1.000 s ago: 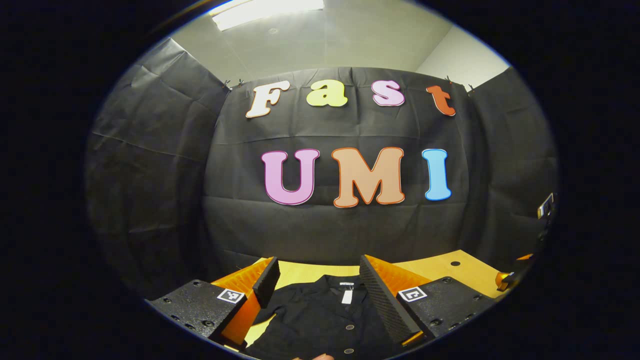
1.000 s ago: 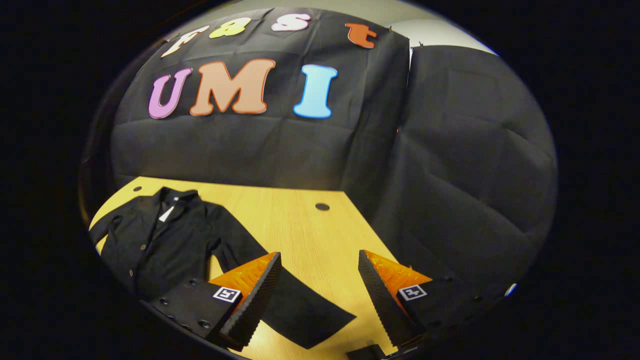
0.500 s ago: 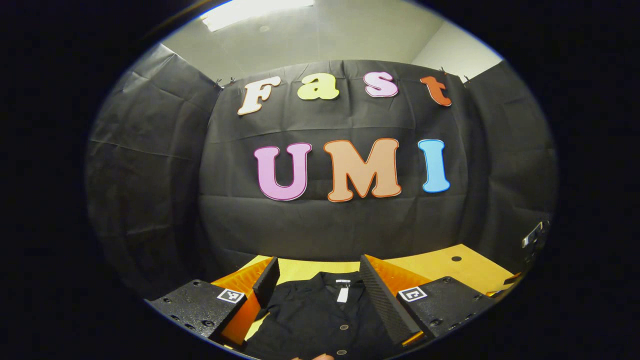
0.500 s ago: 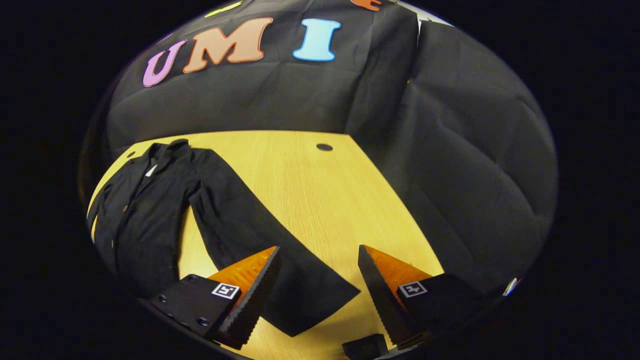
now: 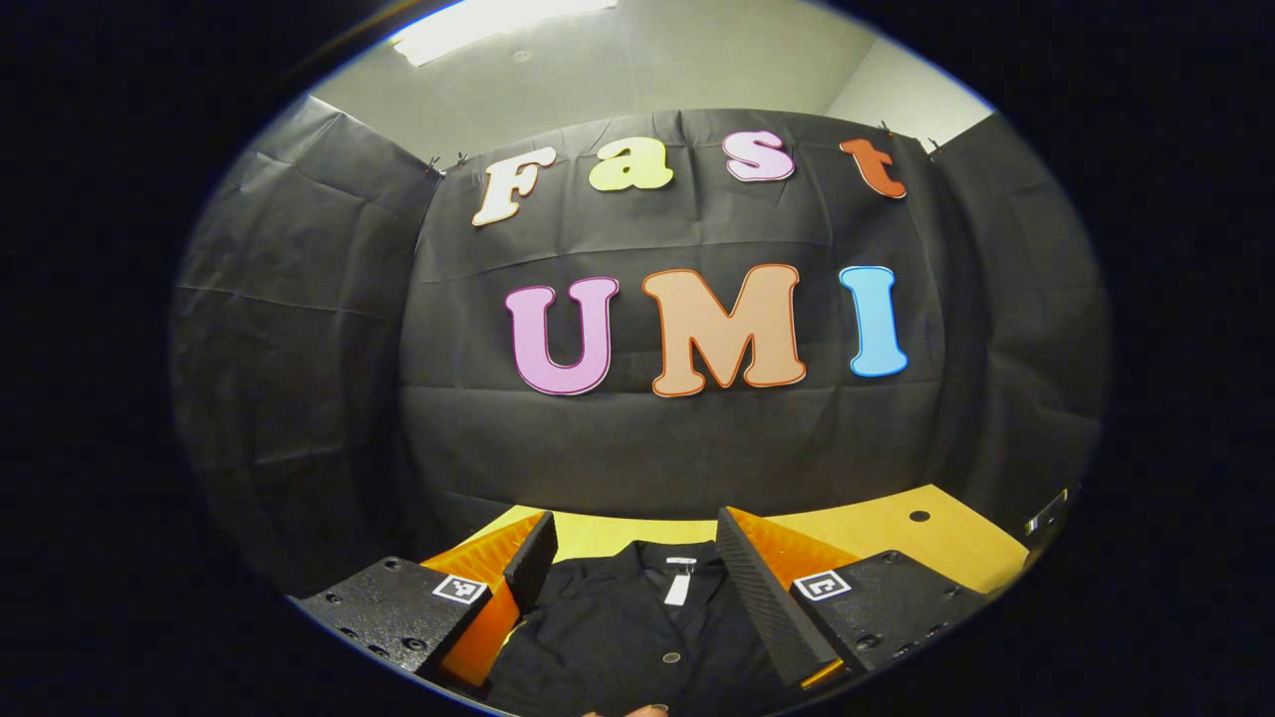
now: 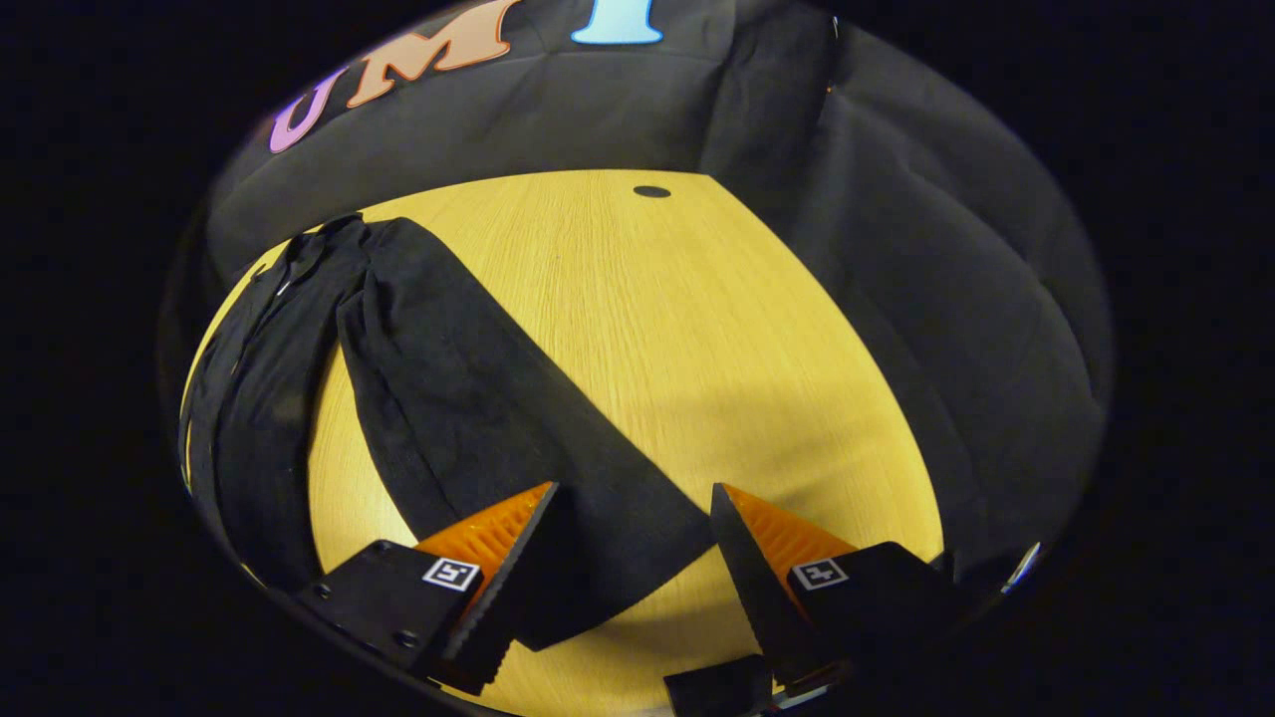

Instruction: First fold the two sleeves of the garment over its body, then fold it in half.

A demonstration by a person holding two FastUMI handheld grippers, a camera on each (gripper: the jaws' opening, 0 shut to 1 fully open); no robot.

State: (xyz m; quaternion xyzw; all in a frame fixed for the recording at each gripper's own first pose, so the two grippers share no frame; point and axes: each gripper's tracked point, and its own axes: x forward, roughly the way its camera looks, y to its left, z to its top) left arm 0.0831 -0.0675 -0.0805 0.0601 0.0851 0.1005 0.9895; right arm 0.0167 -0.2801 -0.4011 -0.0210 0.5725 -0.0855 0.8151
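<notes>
One black shirt (image 6: 299,358) lies flat on one yellow wooden desk (image 6: 697,329), buttoned side up, its collar toward the booth's cloth wall. One sleeve (image 6: 498,418) is seen in the right gripper view, stretched out diagonally from the shoulder across the bare desk, apart from the body of the shirt, with its cuff end nearest the camera. One round hole (image 6: 651,191) sits in the desk near its far edge.

There are two hand-held grippers. The right hand-held gripper (image 6: 633,558) is spread wide, its two fingers standing either side of the sleeve's cuff end; whether either finger touches the cloth cannot be told, and neither presses on it.

In the left gripper view the left hand-held gripper (image 5: 633,568) is also spread wide and holds nothing. The collar (image 5: 647,558) of the shirt, with one white tag (image 5: 677,588) and one button (image 5: 672,657) below it, appears between its fingers.
</notes>
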